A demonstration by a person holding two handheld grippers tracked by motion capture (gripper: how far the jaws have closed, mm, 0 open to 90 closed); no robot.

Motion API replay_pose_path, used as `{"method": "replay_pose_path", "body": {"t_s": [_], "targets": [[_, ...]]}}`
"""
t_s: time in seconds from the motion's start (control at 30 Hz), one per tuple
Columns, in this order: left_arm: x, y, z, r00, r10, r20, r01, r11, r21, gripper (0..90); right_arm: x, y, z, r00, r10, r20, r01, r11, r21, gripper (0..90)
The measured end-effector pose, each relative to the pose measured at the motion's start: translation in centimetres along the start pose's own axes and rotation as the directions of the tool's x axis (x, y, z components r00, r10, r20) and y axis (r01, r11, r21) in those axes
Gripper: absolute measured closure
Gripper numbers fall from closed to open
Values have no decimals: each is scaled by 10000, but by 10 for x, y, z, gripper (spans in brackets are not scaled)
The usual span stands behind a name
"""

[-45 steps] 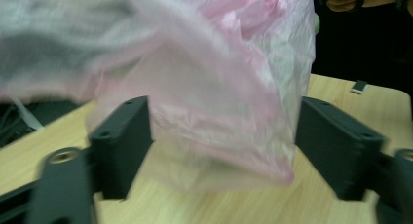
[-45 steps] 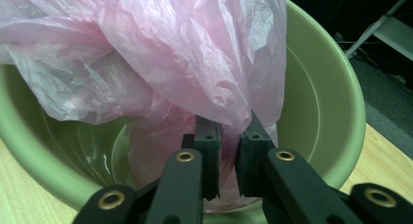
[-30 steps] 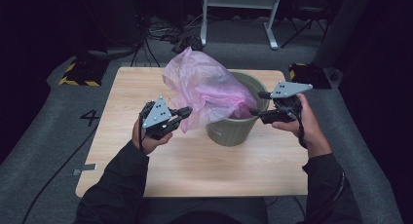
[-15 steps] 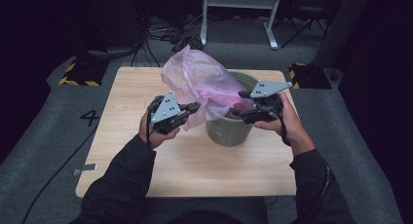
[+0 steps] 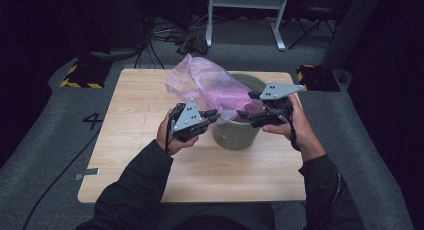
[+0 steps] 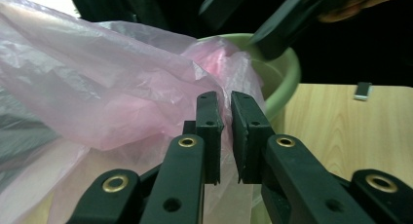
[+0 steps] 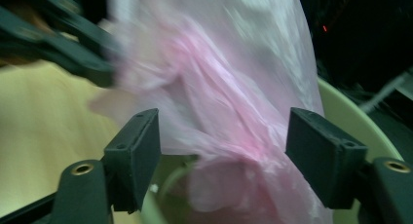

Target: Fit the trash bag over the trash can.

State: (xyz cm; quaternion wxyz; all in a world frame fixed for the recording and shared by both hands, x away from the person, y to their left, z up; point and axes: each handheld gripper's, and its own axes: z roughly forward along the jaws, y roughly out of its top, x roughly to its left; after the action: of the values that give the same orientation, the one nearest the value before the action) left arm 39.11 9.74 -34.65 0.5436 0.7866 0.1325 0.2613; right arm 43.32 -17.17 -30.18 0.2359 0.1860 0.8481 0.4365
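Left tongs (image 6: 225, 118): jaws standing almost together, a narrow gap between them, pinching a fold of the pink bag (image 6: 122, 97) at frame centre.
Right tongs (image 7: 221, 156): jaws standing wide apart, bag film hanging between them, not gripped.
Pink bag: sitting partly inside the green bucket (image 5: 239, 132), billowing toward upper left of the high view.
Green bucket: standing right of centre on the tabletop (image 5: 135, 115), between both hands.
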Motion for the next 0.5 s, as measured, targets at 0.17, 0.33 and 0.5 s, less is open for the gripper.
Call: {"method": "replay_pose_path", "body": {"t_s": [0.17,0.33,0.5], "targets": [[1,-1,2,9999,-20,112,20,10000,28,820,-5,-4,18,9994,-85,-328,109,9973,731,512],[-1,0,1,9999,51,107,-51,10000,-6,795,1,-3,24,9974,-409,-601,462,9949,893,790],[0,-2,-6,9997,60,237,-62,9999,83,747,1,-6,27,9984,-309,-478,361,9930,1123,894]]}}
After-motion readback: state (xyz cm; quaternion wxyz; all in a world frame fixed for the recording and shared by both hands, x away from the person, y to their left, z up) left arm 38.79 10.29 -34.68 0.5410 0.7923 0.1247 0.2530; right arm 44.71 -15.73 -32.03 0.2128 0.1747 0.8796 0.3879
